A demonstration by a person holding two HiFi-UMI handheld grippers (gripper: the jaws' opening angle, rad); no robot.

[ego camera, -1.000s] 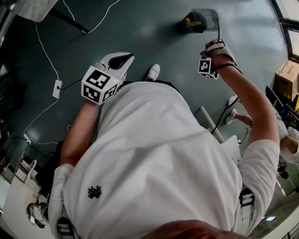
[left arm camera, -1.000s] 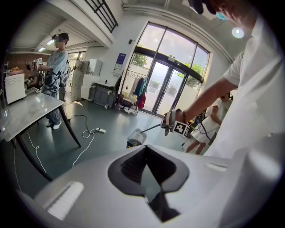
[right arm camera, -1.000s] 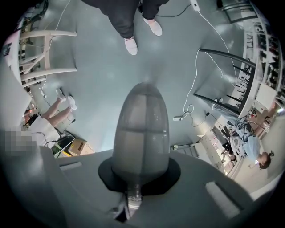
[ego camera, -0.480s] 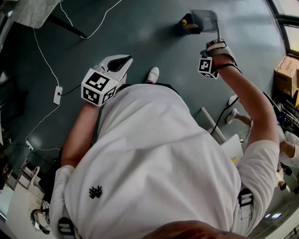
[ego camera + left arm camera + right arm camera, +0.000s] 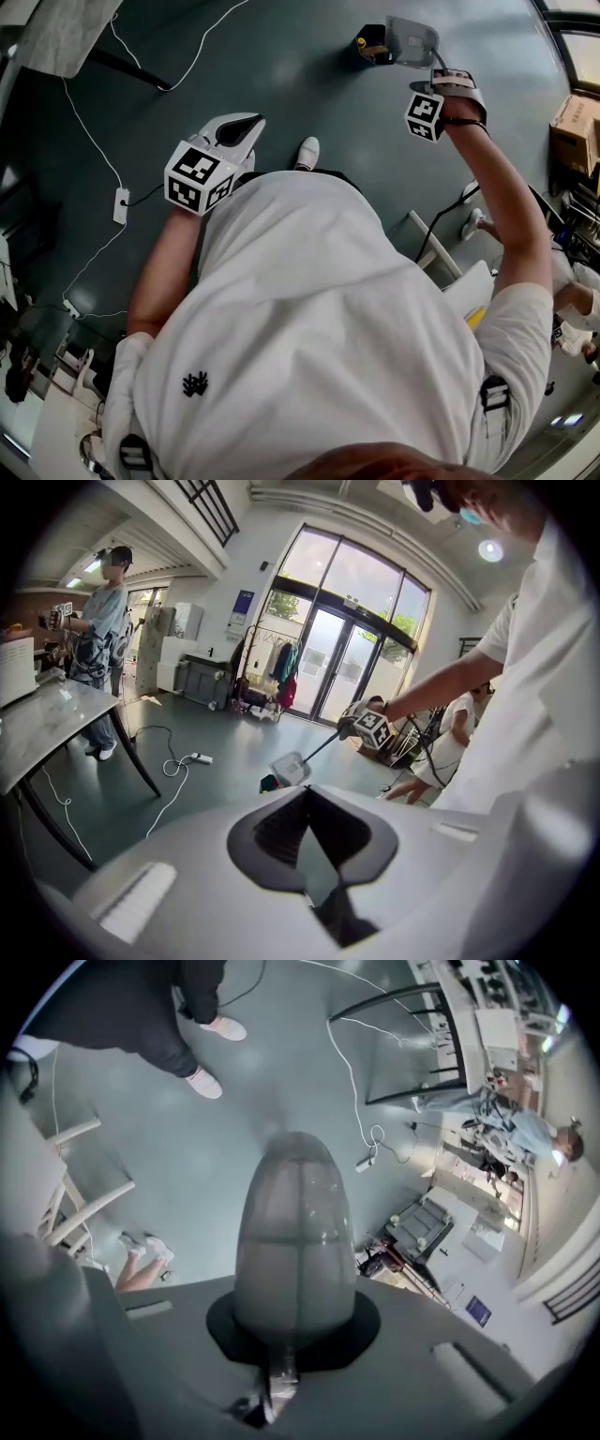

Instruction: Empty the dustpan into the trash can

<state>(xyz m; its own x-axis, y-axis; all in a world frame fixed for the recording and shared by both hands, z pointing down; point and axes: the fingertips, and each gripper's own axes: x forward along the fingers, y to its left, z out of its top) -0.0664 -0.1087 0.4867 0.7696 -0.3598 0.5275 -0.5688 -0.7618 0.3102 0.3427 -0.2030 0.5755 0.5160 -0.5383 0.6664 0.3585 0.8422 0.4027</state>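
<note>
**A:** Where's the dustpan?

**B:** Straight out ahead of the right claw, at the far end of its long handle. The claw is clamped on the near end of that handle. In the right gripper view the pan fills the middle, rising directly away from the jaws.

**A:** And the trash can?

**B:** Beyond the claw, under the pan's far edge. The left gripper view shows the pan in the air, its lip just above the small dark can. Whether the two touch, I can't tell.

**A:** Why hold it by the end like that, arm stretched out?

**B:** My guess is reach. A grip at the handle's end lets the person stand upright, and a turn of the wrist would tip the pan over the can. It looks lined up to pour, or pouring; no dirt is visible in any view.

**A:** The other claw?

**B:** The left claw is held in close to the body, well away from pan and can, probably just kept clear. Its jaws stand slightly apart with nothing between them; bare floor shows through the gap.
</note>
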